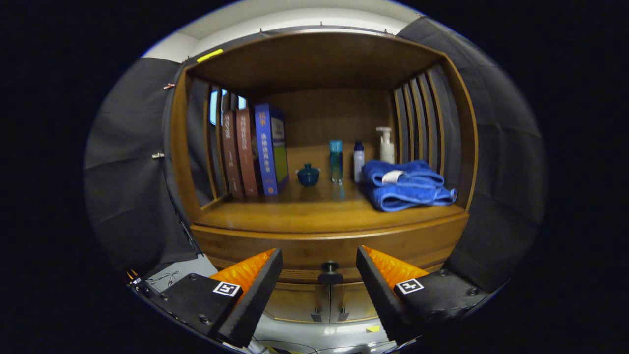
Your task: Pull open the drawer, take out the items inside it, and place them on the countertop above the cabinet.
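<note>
A wooden cabinet stands in front of me, its countertop [314, 214] at mid height under an open shelf recess. Below the countertop the drawer front [329, 250] is closed, and its dark round knob [330, 268] sits just ahead of my fingers, in the gap between them. My gripper [319, 258] is open, fingers spread to either side of the knob and touching nothing. The drawer's contents are hidden.
On the countertop stand several upright books [255, 150] at the left, a small dark teal lidded bowl [308, 175], a teal bottle [336, 160], a small white bottle [359, 165], a pump bottle [386, 145] and folded blue towels [405, 184] at the right. Two lower cabinet doors [327, 302] are closed.
</note>
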`<state>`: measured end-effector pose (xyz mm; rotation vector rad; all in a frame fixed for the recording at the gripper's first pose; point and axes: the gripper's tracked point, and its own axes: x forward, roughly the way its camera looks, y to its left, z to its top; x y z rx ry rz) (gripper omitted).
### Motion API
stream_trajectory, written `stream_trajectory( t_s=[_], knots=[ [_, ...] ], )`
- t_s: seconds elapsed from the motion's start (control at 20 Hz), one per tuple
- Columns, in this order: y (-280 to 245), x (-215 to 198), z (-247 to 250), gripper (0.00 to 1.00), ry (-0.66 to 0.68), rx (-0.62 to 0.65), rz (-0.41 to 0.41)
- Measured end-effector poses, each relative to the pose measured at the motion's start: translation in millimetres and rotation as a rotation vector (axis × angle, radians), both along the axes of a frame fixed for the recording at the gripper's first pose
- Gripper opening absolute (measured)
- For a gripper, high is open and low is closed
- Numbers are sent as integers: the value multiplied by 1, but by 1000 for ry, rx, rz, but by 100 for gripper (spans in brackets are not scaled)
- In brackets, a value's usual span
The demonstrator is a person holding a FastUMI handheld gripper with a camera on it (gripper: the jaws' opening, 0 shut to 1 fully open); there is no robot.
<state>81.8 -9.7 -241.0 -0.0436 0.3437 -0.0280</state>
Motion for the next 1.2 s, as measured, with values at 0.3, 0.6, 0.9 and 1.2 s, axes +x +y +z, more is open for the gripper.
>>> stream_trajectory(
  t_s=[0.3, 0.6, 0.9, 1.2],
  knots=[
    [-6, 30, -71, 97, 136, -5, -19],
    [-12, 42, -91, 62, 174, 6, -46],
    [-13, 39, -90, 35, 199, -3, -44],
    [-13, -14, -84, 35, 235, -24, -42]
  ],
)
